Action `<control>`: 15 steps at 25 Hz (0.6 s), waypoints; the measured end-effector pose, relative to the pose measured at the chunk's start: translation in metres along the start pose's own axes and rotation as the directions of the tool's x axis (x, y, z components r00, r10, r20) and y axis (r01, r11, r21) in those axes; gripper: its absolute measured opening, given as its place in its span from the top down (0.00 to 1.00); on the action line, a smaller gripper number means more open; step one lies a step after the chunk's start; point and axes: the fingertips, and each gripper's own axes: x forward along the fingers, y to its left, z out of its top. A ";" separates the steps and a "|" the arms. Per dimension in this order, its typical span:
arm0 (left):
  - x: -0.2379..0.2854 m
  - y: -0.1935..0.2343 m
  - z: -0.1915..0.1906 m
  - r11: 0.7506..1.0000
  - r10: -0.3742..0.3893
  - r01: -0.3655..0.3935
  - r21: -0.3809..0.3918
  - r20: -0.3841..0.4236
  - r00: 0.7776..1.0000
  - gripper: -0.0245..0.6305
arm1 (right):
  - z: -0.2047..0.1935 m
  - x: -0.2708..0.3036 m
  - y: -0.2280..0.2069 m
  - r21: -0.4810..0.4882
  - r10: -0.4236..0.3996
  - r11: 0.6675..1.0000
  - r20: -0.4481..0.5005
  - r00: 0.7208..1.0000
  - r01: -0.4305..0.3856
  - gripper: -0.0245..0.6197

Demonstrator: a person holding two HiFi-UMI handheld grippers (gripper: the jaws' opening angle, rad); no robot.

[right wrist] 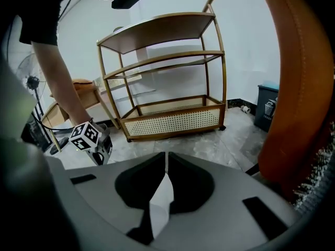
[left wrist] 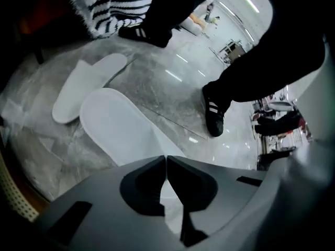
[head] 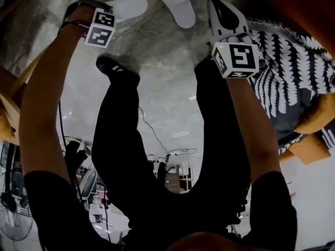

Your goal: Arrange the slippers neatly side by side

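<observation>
My left gripper [head: 112,12] [left wrist: 166,157] is shut on a white slipper [head: 130,7] [left wrist: 118,127], its tips pinched on the near end. The slipper's sole stretches away from the jaws over the grey floor. The second white slipper [head: 175,3] [left wrist: 86,85] lies on the floor just beyond it, close to the striped rug [left wrist: 112,7]. My right gripper [head: 214,4] [right wrist: 166,155] hangs to the right of that slipper, tips together on a thin white piece [right wrist: 159,205]. What that piece is I cannot tell.
The person's black shoes [head: 112,67] [left wrist: 213,114] stand on the floor near the slippers. A black-and-white striped rug [head: 293,61] lies on the right. A rattan shelf [right wrist: 167,77], an orange chair [right wrist: 298,88], a bin [right wrist: 268,106] and a cable [head: 152,127] are around.
</observation>
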 end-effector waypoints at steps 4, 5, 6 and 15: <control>-0.014 -0.003 0.027 0.986 0.044 -0.035 0.166 -0.048 0.998 0.93 | 0.014 -0.006 0.003 0.006 0.005 1.000 0.020 1.000 -0.005 0.90; -0.016 -0.001 0.033 0.979 0.060 -0.045 0.198 -0.072 0.996 0.93 | 0.016 -0.007 0.002 0.009 0.003 1.000 0.026 1.000 -0.003 0.90; -0.018 0.002 0.040 0.972 0.079 -0.055 0.228 -0.095 0.992 0.93 | 0.019 -0.009 0.001 0.012 0.000 1.000 0.030 1.000 0.000 0.90; -0.004 0.049 0.086 0.889 0.290 -0.148 0.433 -0.284 0.914 0.93 | 0.014 -0.032 -0.022 0.021 -0.036 0.999 0.048 0.998 0.035 0.90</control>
